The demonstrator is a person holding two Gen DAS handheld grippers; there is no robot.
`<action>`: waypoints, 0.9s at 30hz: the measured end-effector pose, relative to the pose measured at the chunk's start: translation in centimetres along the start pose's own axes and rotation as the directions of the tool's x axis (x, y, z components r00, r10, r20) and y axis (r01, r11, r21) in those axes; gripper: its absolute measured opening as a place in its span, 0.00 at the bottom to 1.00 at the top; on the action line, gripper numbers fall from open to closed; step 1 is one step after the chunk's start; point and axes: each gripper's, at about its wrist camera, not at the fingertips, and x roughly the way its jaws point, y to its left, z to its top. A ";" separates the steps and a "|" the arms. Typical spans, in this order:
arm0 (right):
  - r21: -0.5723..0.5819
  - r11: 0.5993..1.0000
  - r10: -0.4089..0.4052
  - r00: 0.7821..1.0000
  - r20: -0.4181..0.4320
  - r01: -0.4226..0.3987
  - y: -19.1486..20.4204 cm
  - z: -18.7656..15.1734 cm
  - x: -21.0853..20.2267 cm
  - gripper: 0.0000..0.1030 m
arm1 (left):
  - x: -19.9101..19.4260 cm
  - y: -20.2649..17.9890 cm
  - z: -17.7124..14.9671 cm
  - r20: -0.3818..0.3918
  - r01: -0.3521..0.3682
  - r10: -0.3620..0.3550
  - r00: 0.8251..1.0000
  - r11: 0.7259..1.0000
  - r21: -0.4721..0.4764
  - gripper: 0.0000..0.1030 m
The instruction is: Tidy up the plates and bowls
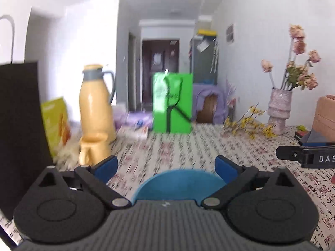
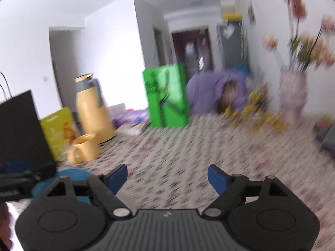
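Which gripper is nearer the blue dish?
Left. The left gripper is open right over the blue dish; the right gripper, also open, sits off to the dish's right over bare tablecloth.

left gripper (image 1: 166,165): showing black linkage arms, blue fingertip pads (image 1: 106,167), silver pivot pins, ribbed grey body | right gripper (image 2: 167,176): showing matching build; in the left view at 3 o'clock displaying white "DAS" lettering

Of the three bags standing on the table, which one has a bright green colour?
The green bag at the far middle of the table, with black straps. The black bag stands near on the left; the yellow bag is beside it.
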 end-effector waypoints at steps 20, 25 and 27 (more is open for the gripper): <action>-0.044 0.989 -0.132 0.979 0.153 0.140 -4.2 -1.7 -2.1 0.91 | 1.3 -5.0 -0.5 0.092 0.079 -0.082 0.992 0.996 0.041 1.00; -0.053 0.989 -0.131 0.977 0.170 0.141 -3.4 -2.1 -3.5 0.91 | 0.1 -4.8 -0.7 0.102 0.081 -0.085 0.991 0.996 0.040 1.00; -0.053 0.988 -0.134 0.975 0.176 0.146 -3.1 -2.4 -4.3 0.91 | -0.7 -4.7 -0.9 0.109 0.084 -0.088 0.990 0.996 0.040 1.00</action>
